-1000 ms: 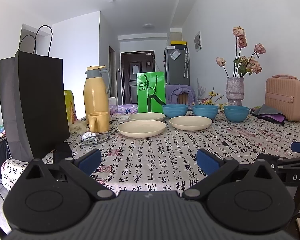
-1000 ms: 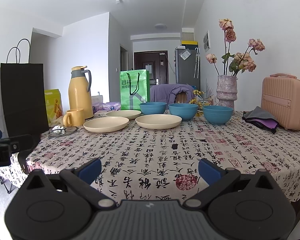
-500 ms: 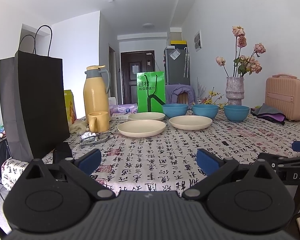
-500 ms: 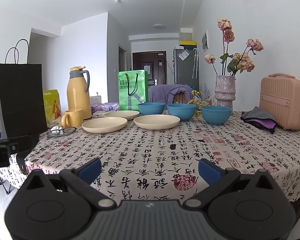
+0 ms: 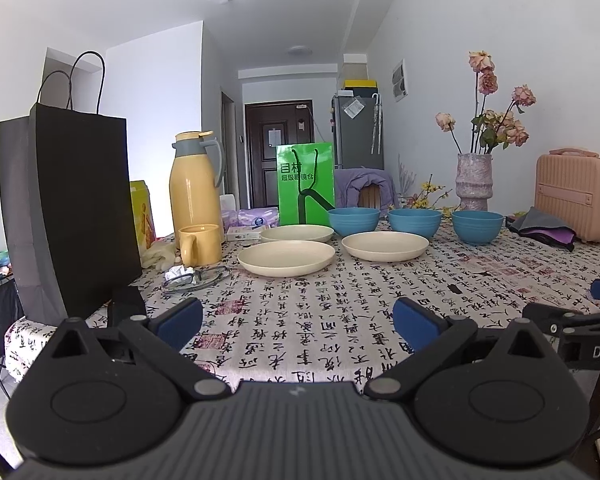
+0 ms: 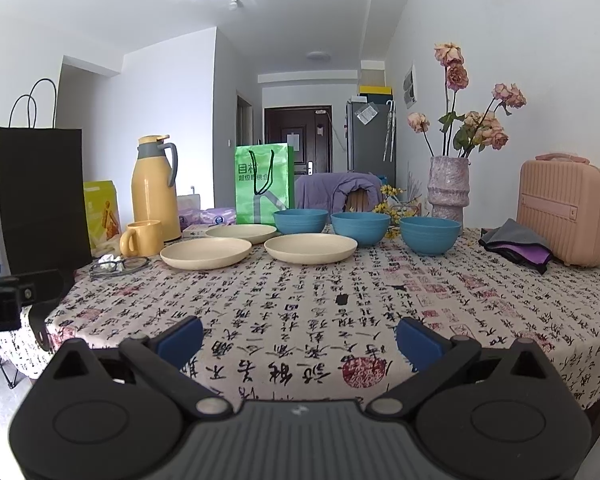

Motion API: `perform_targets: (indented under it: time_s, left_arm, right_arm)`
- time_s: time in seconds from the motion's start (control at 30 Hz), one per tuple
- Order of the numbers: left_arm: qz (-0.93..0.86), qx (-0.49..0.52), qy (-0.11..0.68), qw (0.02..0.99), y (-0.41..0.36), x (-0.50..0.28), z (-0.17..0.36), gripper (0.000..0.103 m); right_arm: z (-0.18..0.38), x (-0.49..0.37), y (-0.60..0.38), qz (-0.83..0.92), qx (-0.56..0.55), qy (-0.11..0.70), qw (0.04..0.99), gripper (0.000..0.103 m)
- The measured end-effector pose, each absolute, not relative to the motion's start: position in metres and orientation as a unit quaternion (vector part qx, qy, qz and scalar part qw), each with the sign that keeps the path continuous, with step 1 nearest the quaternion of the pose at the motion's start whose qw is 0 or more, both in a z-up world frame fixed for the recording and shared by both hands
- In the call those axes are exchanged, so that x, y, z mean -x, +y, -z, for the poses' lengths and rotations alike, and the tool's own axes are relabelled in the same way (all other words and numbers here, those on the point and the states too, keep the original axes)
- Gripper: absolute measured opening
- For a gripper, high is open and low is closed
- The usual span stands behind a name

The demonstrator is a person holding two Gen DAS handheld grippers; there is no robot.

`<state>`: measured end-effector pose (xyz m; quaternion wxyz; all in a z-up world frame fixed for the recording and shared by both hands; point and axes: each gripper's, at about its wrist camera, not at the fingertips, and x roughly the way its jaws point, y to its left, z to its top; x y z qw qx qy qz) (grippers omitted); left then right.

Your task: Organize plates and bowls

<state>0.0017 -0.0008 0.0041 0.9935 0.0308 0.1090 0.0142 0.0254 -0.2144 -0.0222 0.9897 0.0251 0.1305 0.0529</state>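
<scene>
Three cream plates lie on the patterned tablecloth: a near left plate [image 5: 286, 262] [image 6: 206, 252], a right plate [image 5: 385, 245] [image 6: 310, 248] and a far plate [image 5: 297, 233] [image 6: 241, 233]. Behind them stand three blue bowls in a row: left bowl [image 5: 353, 221] [image 6: 300, 220], middle bowl [image 5: 415, 222] [image 6: 360, 227], right bowl [image 5: 477, 226] [image 6: 430, 233]. My left gripper [image 5: 298, 322] and right gripper [image 6: 299, 338] both hover open and empty over the table's near edge, well short of the dishes.
A black paper bag [image 5: 68, 216], yellow thermos [image 5: 195, 184], yellow mug [image 5: 200, 244] and glasses [image 5: 192, 276] crowd the left side. A green bag [image 5: 305, 184], flower vase [image 5: 474, 178], pink case [image 5: 572, 196] and folded cloth [image 5: 546, 228] stand at the back and right.
The right gripper has drifted slightly right and a little closer to the table. The left gripper has barely moved. Both stay open.
</scene>
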Motion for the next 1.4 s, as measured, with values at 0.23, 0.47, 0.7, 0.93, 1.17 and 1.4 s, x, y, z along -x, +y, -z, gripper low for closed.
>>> perform_targets:
  time_s: [0.23, 0.47, 0.7, 0.93, 1.17, 1.4]
  left_arm:
    - [-0.021, -0.031, 0.106, 0.994, 0.001, -0.005, -0.008, 0.103]
    - [-0.024, -0.033, 0.105, 0.994, 0.003, -0.012, -0.009, 0.103]
    - [-0.034, -0.028, 0.115, 0.992, 0.01, -0.032, -0.007, 0.103]
    - [-0.032, -0.003, 0.134, 0.991, 0.03, -0.074, -0.009, 0.103]
    - [-0.074, -0.008, 0.116, 0.99, 0.053, -0.134, -0.01, 0.103]
    - [-0.056, -0.004, 0.094, 0.994, 0.084, -0.205, -0.016, 0.103]
  right_arm:
    - [0.019, -0.028, -0.214, -0.054, -0.025, 0.124, 0.991, 0.103]
    - [0.021, -0.033, -0.216, -0.051, -0.027, 0.128, 0.99, 0.103]
    - [0.022, -0.059, -0.21, -0.056, -0.024, 0.14, 0.988, 0.103]
    - [0.012, -0.101, -0.193, -0.067, -0.019, 0.135, 0.988, 0.103]
    - [0.005, -0.164, -0.17, -0.081, -0.01, 0.135, 0.988, 0.103]
    - [0.0, -0.235, -0.147, -0.103, -0.012, 0.139, 0.985, 0.103]
